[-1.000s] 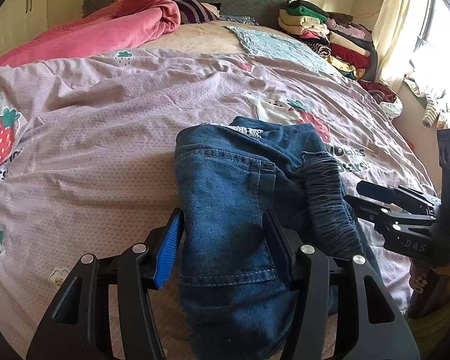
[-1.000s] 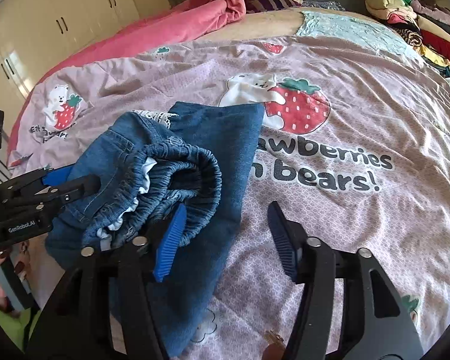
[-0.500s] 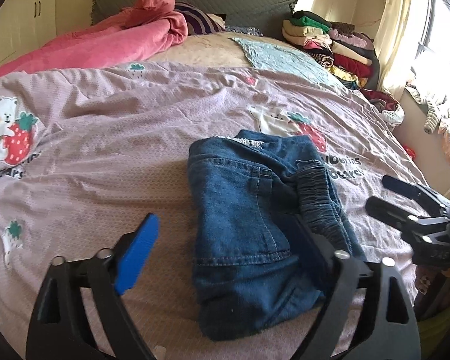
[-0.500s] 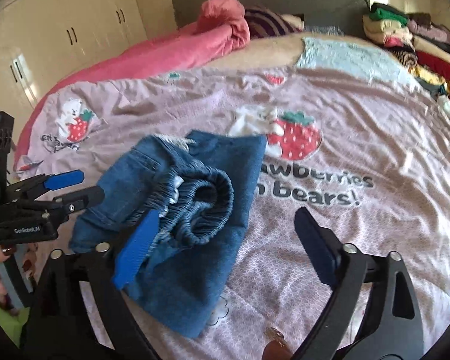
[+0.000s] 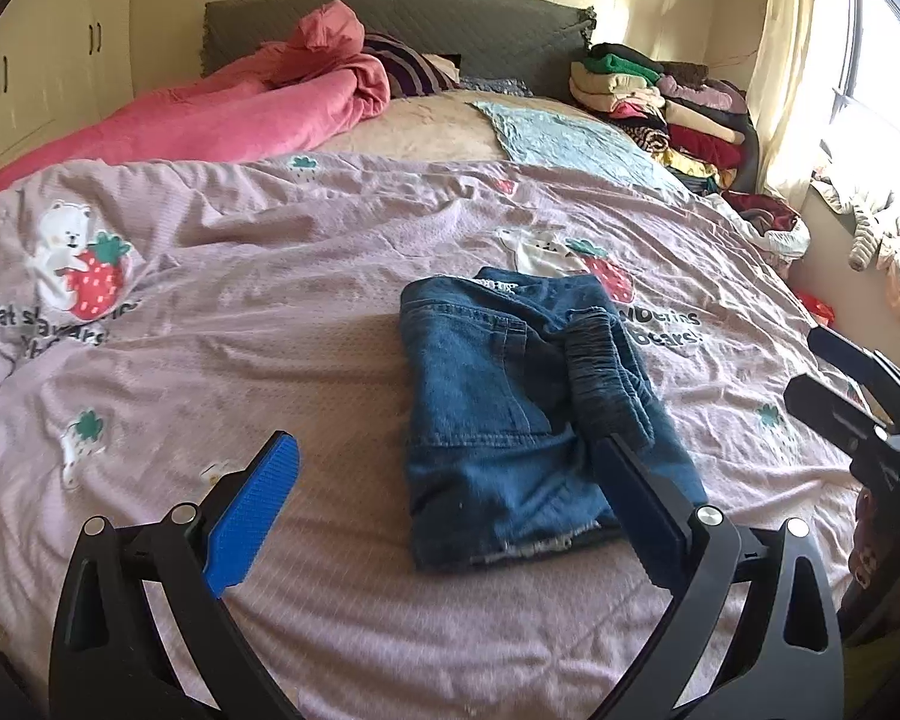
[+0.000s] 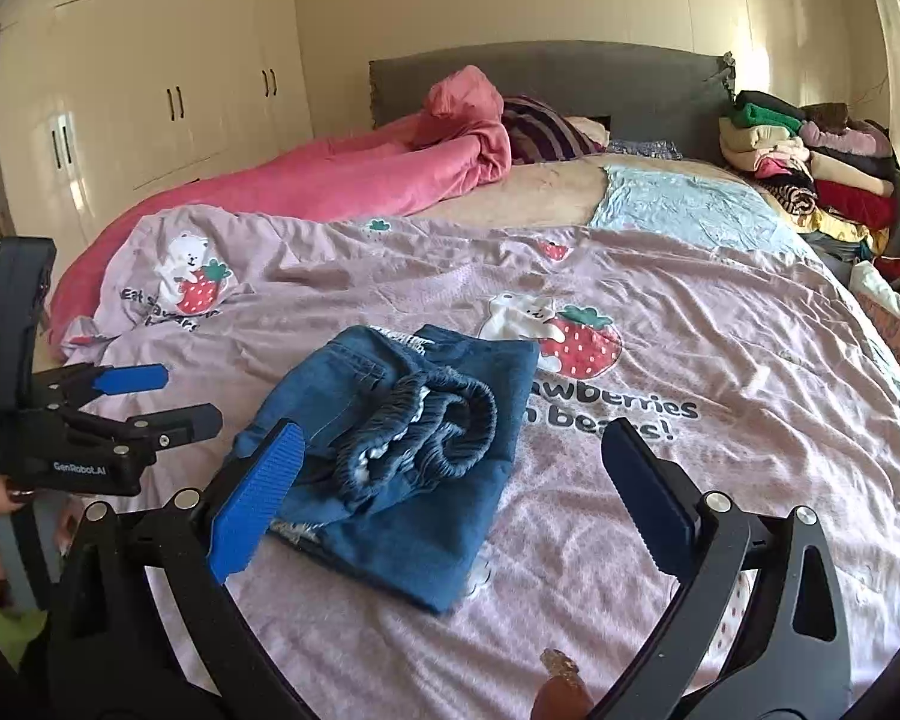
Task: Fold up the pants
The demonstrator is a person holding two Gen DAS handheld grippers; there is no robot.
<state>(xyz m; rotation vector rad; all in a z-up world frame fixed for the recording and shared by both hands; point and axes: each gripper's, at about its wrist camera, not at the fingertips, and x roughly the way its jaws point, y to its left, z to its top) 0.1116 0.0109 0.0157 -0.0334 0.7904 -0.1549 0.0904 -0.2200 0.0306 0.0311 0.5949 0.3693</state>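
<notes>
Both tongs hover above the bed, holding nothing. The left tongs are spread wide, blue pads far apart, and the folded denim pants lie just ahead, between the fingers and nearer the right one. The right tongs gape wide too, with the pants ahead, toward their left finger, elastic waistband bunched on top. The bundle rests on the lilac strawberry-print duvet, clear of both pairs.

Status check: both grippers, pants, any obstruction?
Left gripper open, right gripper open, both empty. Jeans folded on the bedspread, untouched. Nothing in the way.
</notes>
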